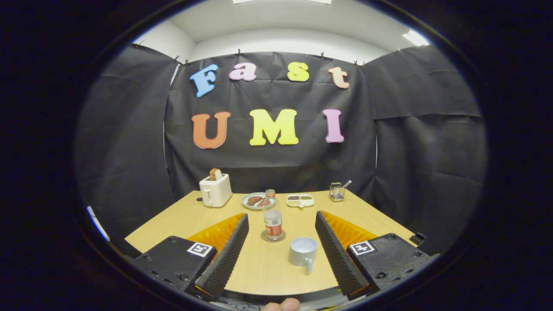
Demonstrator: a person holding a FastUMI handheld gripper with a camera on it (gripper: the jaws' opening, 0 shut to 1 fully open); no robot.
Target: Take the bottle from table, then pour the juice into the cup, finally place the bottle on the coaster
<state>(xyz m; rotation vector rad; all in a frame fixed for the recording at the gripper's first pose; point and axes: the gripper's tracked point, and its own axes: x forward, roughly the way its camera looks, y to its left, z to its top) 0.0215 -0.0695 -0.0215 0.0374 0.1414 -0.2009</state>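
Note:
A clear plastic bottle [272, 216] with a reddish label and cap stands upright on a round grey coaster [273, 236] in the middle of the wooden table [173, 220]. A pale blue-grey cup [303, 252] with a handle stands just right of and nearer than the bottle. My gripper [281, 224] is open, its fingers spread wide. Bottle and cup both stand on the table between and ahead of the fingers, touching neither.
Along the table's far edge stand a white toaster [215, 190] holding a slice of bread, a plate [257, 200] with food, a small white divided tray [300, 200] and a wire holder [337, 191] with a utensil. A fingertip [281, 305] shows below the gripper.

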